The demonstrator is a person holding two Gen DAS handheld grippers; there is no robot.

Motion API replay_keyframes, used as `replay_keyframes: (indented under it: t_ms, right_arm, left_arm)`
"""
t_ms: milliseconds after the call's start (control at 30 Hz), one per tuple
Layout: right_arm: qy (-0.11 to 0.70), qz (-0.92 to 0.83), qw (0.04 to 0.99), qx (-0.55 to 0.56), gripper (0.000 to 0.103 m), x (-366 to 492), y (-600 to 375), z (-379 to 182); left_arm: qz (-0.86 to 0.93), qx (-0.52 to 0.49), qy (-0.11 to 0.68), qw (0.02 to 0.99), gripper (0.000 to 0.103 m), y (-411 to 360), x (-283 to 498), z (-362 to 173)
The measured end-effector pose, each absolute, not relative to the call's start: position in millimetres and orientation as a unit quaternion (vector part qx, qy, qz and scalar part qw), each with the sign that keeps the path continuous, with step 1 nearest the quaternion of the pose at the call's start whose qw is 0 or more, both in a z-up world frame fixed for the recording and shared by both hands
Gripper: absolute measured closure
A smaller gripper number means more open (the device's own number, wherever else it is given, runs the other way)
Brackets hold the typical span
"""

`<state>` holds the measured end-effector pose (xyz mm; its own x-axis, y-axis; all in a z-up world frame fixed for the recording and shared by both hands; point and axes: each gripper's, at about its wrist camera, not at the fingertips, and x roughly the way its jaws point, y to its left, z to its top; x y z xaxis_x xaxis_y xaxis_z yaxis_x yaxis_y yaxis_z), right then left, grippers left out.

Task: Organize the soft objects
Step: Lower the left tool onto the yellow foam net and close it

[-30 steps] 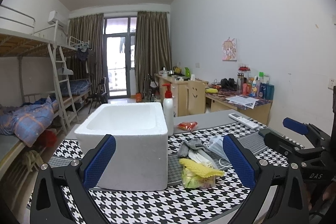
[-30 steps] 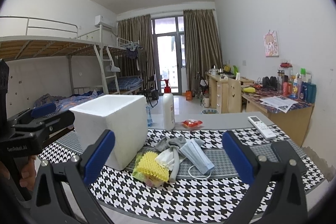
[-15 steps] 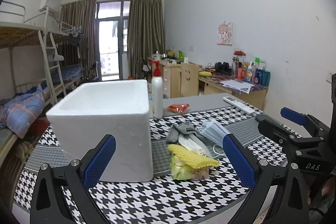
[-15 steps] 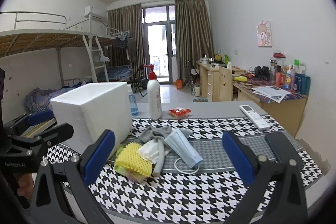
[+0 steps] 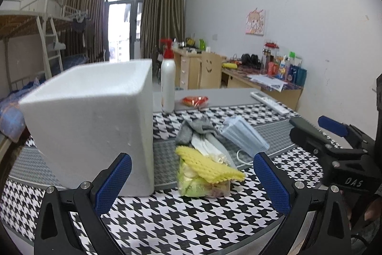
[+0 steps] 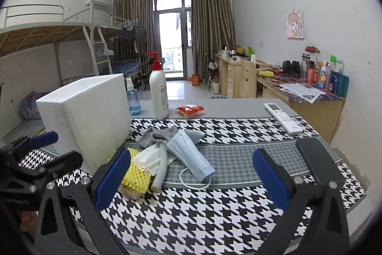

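Grippers first: I have two, and both stand wide apart with nothing between the pads. My left gripper (image 5: 192, 179) hangs low over the near edge of the houndstooth cloth (image 6: 214, 214), my right gripper (image 6: 191, 175) just beside it.

Counting the soft things, I see one heap to the right of the one white foam box (image 5: 95, 121): one yellow foam net (image 5: 210, 165) lying on one greenish plastic packet (image 5: 198, 187), one grey sock (image 5: 191, 129), one white tissue pack (image 6: 152, 159), and one blue face mask (image 6: 191, 154) with its white ear loop trailing toward me. The heap touches the box's near corner; the box is open at the top.

Behind the heap stand one white pump bottle (image 6: 158, 94) with a red head, one blue spray bottle (image 6: 133, 99) and one red snack packet (image 6: 190, 109). One white remote (image 6: 284, 118) and one black flat case (image 6: 320, 164) lie well to the right.
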<state>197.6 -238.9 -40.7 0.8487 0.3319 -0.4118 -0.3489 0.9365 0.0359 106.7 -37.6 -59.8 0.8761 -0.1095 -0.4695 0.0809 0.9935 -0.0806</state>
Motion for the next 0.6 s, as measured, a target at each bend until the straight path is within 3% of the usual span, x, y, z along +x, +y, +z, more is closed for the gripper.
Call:
replay_keyframes:
  t_ms: [467, 600]
  right_arm:
    - [0.235, 0.171, 0.956, -0.034, 0.000, 223, -239, -52]
    - [0.244, 0.169, 0.954, -0.038, 0.000, 230, -237, -54]
  left_arm:
    - [-0.051, -0.060, 0.290, 0.954, 0.002, -45, 136, -82]
    - [-0.048, -0.088, 0.303, 0.948, 0.010, -43, 146, -89]
